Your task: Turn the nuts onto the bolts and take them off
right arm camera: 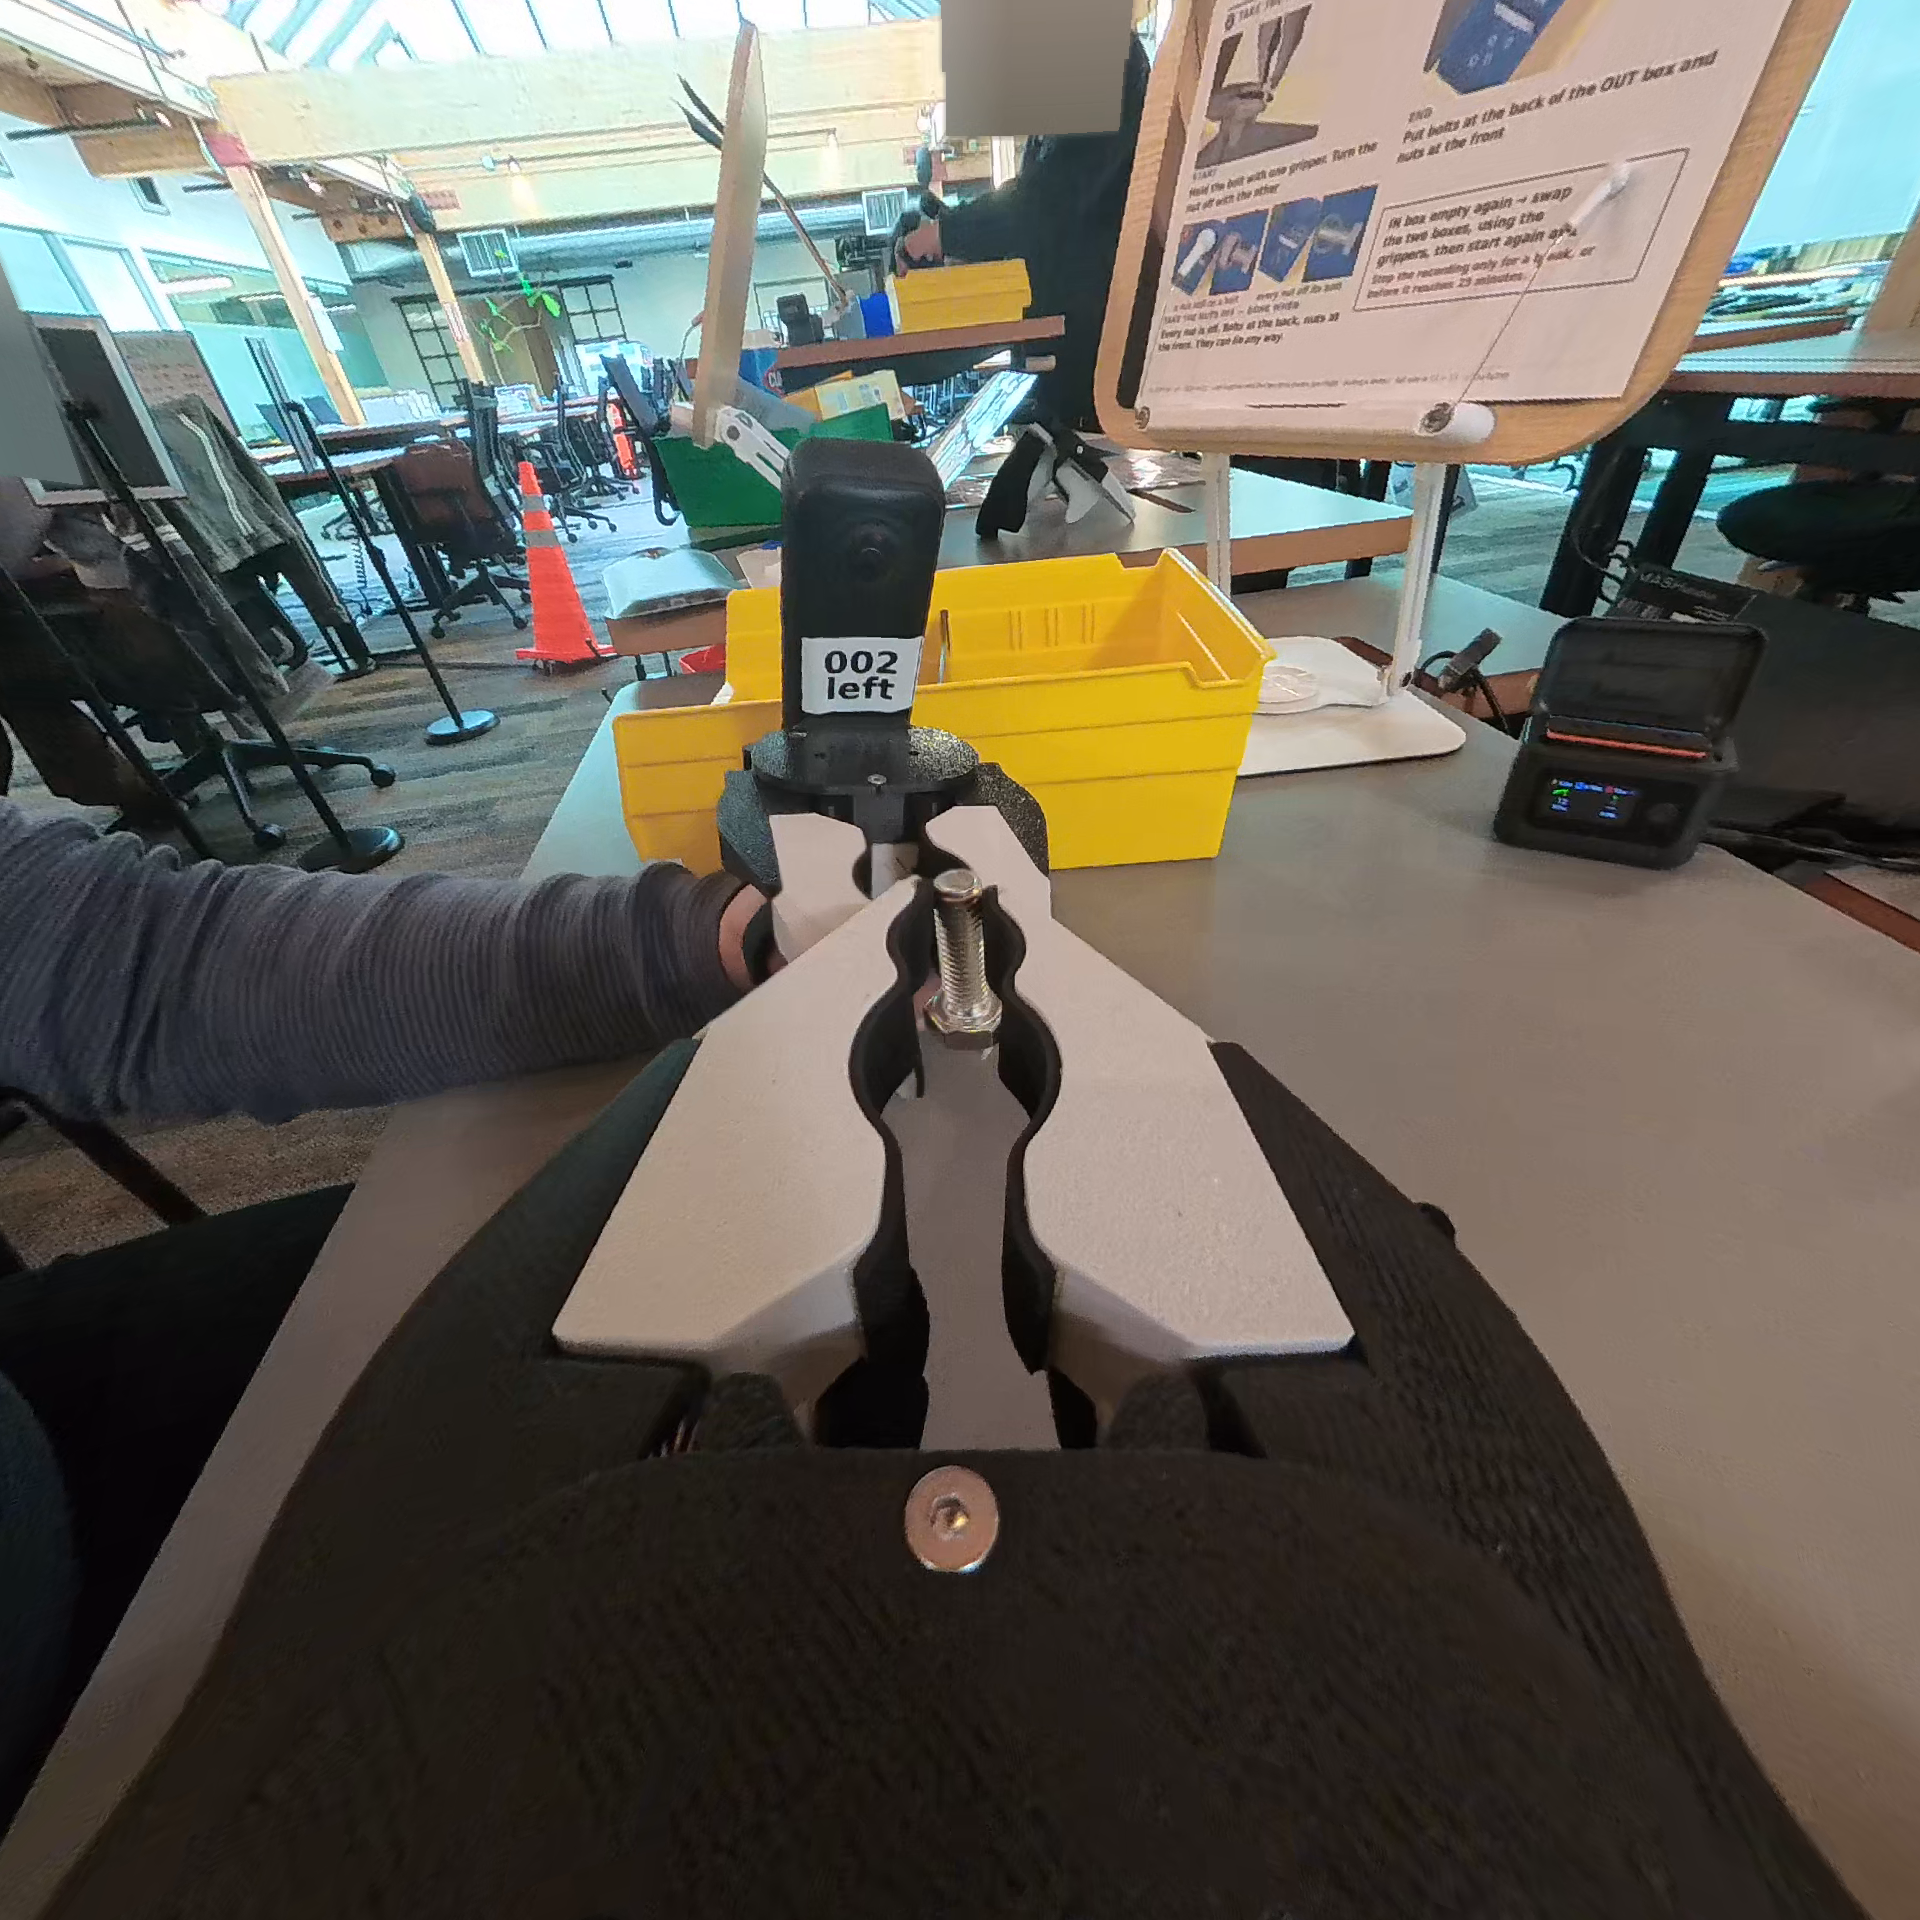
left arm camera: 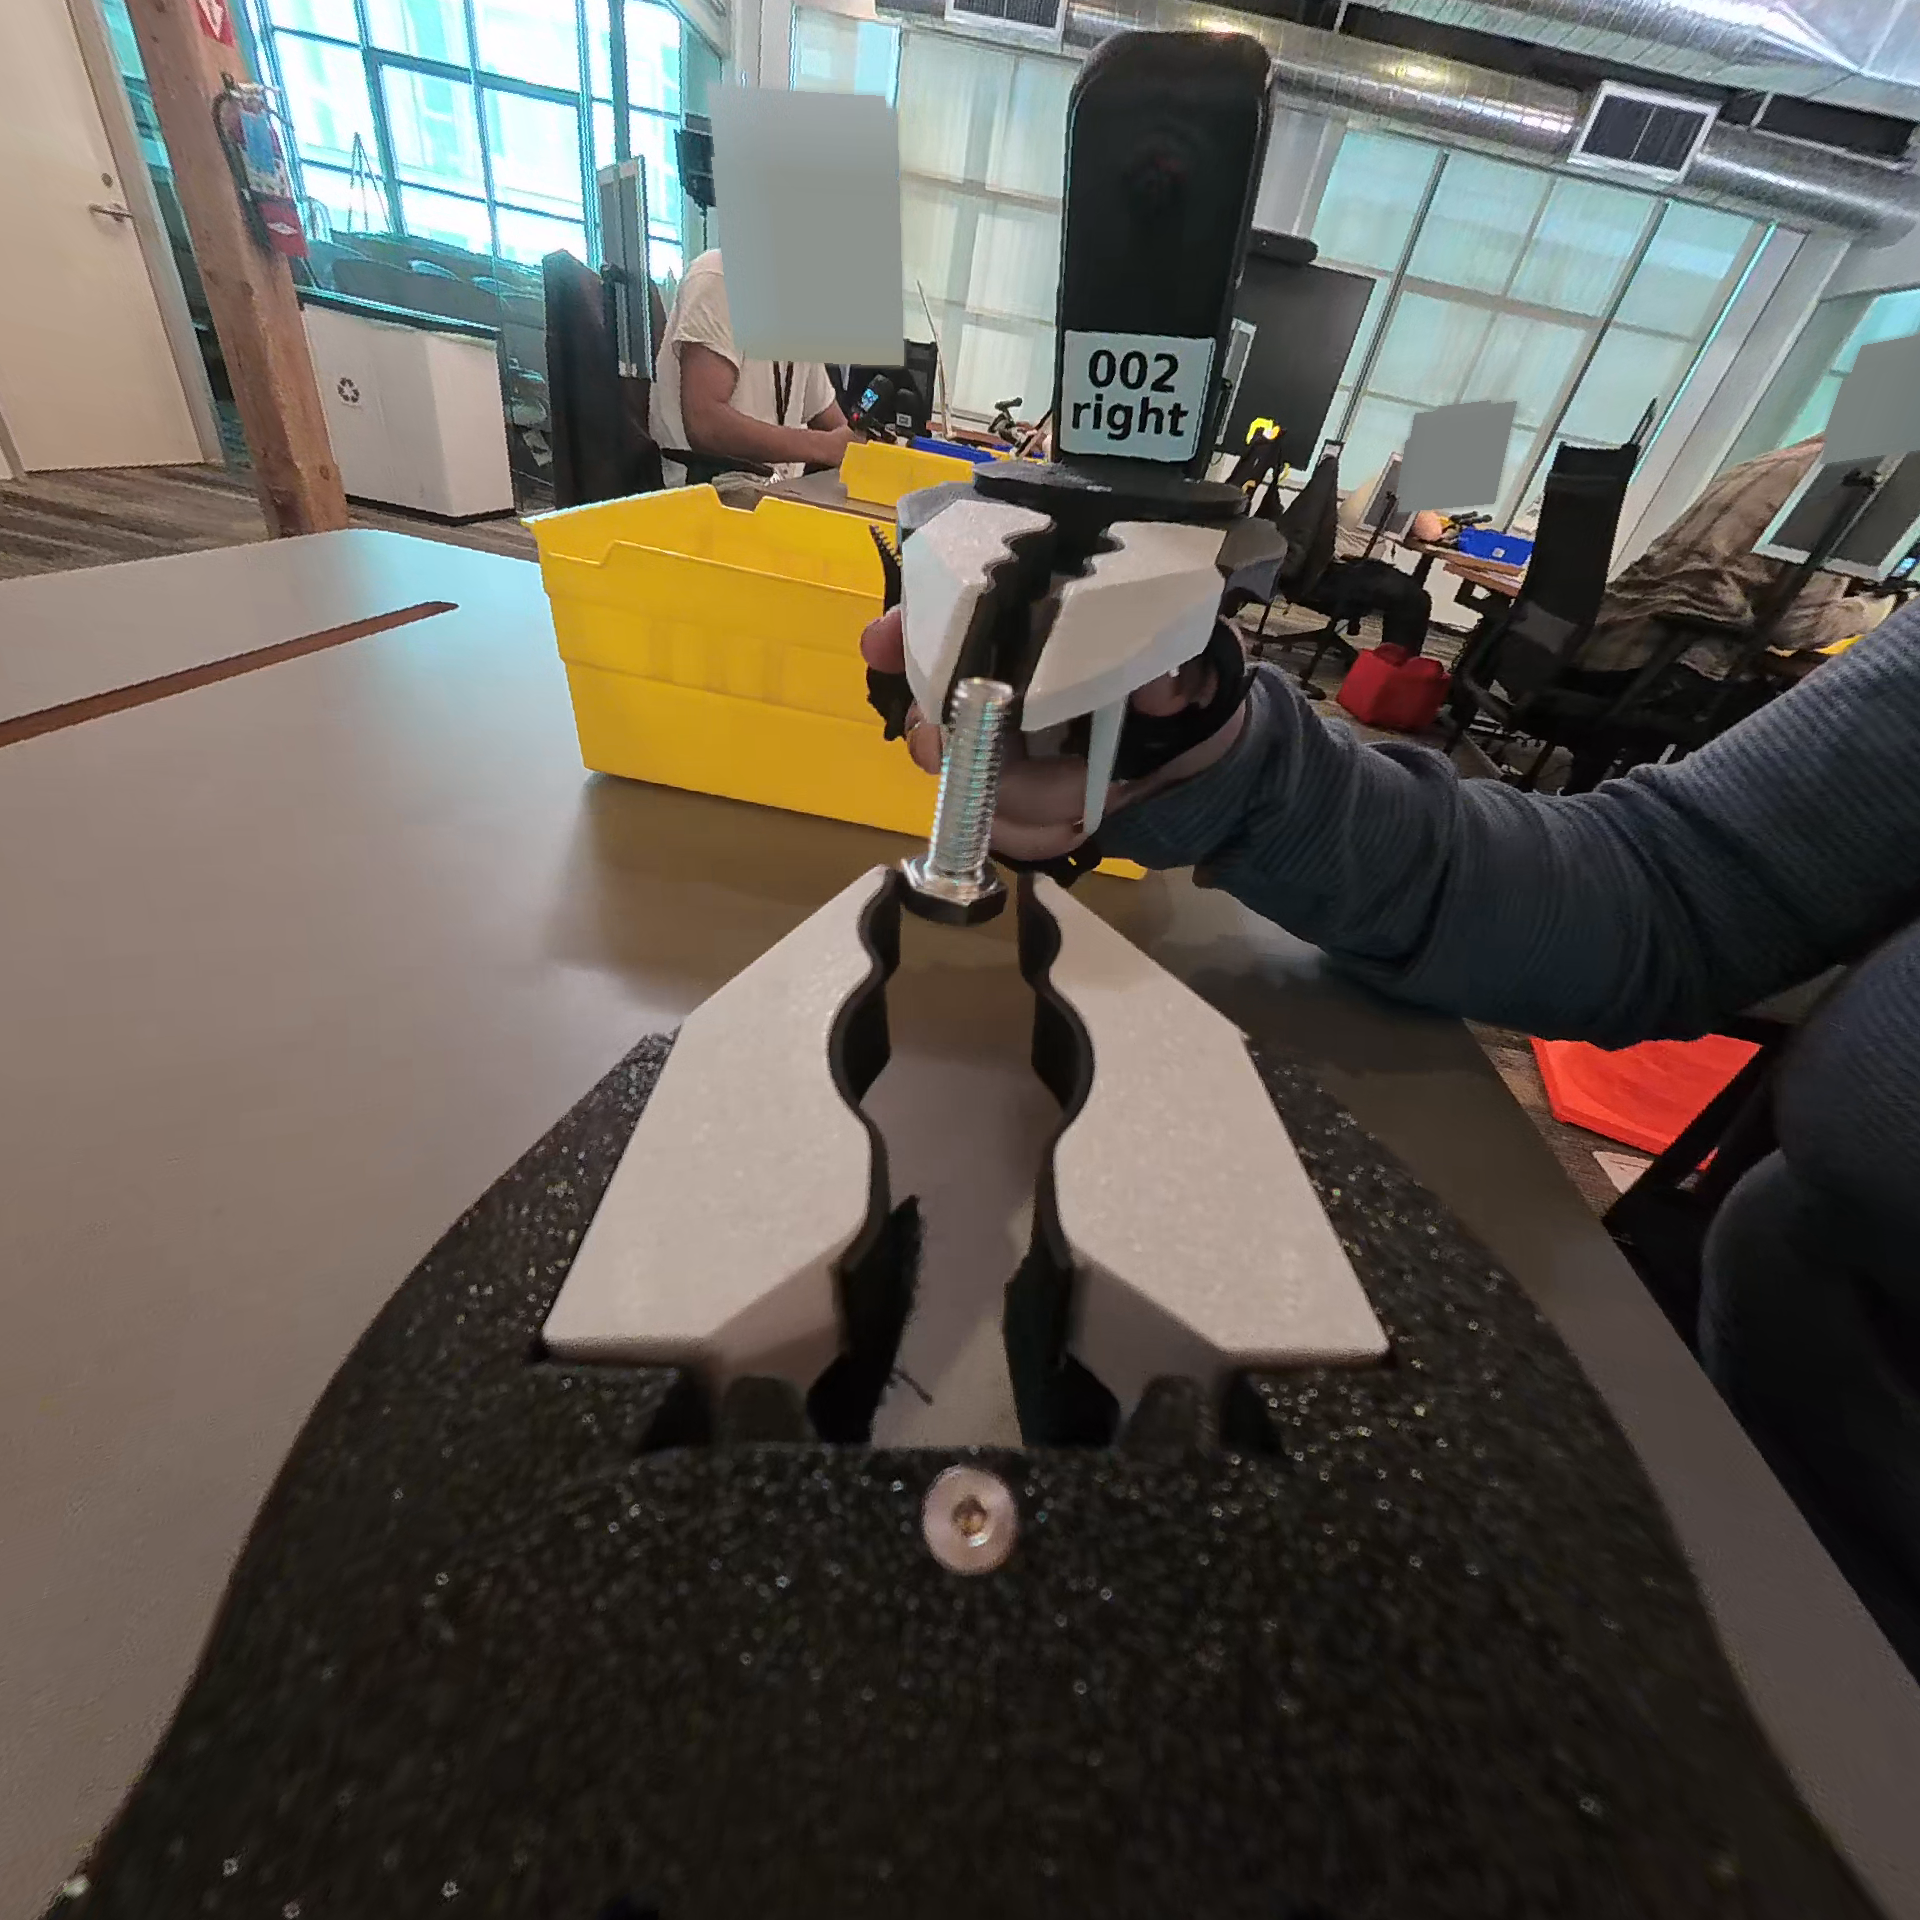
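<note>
A silver hex-head bolt (left arm camera: 964,790) stands upright above the grey table (left arm camera: 312,935). My left gripper (left arm camera: 954,906) is shut on its hex head, with the threaded shaft pointing up. My right gripper (left arm camera: 987,717) faces it from the other side, with its fingertips at the top of the shaft. In the right wrist view the bolt (right arm camera: 958,961) stands between the jaws of my right gripper (right arm camera: 958,896), with a gap on each side, so the gripper is open. The left gripper's fingers (right arm camera: 816,883) show behind it. No nut shows on the thread.
A yellow bin (left arm camera: 727,665) stands on the table just behind the grippers; it also shows in the right wrist view (right arm camera: 1091,748). An instruction board on a white stand (right arm camera: 1403,208) and a small black device with a screen (right arm camera: 1621,758) are at the right. The table edge (left arm camera: 1558,1195) runs close on the right. Left and right tips are no more than a few centimetres apart.
</note>
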The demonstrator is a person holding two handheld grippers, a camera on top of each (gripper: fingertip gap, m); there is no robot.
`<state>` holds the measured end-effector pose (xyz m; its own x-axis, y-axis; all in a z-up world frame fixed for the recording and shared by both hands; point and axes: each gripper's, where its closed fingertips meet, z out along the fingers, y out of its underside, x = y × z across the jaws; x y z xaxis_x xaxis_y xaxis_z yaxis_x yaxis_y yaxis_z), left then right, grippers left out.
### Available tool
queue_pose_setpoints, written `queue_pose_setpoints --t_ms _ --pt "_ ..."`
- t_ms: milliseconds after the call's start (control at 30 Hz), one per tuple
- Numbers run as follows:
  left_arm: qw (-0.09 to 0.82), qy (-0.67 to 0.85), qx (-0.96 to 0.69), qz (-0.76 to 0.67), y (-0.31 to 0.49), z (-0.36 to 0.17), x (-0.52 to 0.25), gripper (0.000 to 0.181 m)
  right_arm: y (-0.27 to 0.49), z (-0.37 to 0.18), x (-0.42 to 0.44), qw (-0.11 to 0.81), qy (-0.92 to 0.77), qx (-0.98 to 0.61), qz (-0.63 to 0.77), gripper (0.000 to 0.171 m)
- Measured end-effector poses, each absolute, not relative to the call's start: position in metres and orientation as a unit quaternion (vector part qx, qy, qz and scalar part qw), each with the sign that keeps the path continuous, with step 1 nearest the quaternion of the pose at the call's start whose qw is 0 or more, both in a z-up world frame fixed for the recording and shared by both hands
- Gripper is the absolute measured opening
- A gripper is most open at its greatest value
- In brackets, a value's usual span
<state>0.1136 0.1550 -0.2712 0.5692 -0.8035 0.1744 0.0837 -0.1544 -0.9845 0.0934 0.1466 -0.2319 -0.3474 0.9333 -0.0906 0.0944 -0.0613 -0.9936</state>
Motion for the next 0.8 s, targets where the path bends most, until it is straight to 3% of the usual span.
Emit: queue_pose_setpoints --t_ms 167,267,533,800 --pt "0.606 0.249 -0.657 -0.371 0.159 -0.267 0.107 0.029 0.148 -0.233 0.093 0.367 -0.579 -0.446 0.576 0.007" --pt "0.608 0.253 -0.656 -0.368 0.159 -0.267 0.108 0.018 0.148 -0.232 0.092 0.369 -0.575 -0.446 0.578 0.007" --pt "0.606 0.263 -0.656 -0.365 0.157 -0.268 0.111 0.018 0.146 -0.229 0.091 0.367 -0.568 -0.444 0.588 0.007" --pt "0.662 0.203 -0.675 -0.256 0.175 -0.267 0.081 0.017 0.177 -0.245 0.092 0.413 -0.549 -0.506 0.522 0.016"
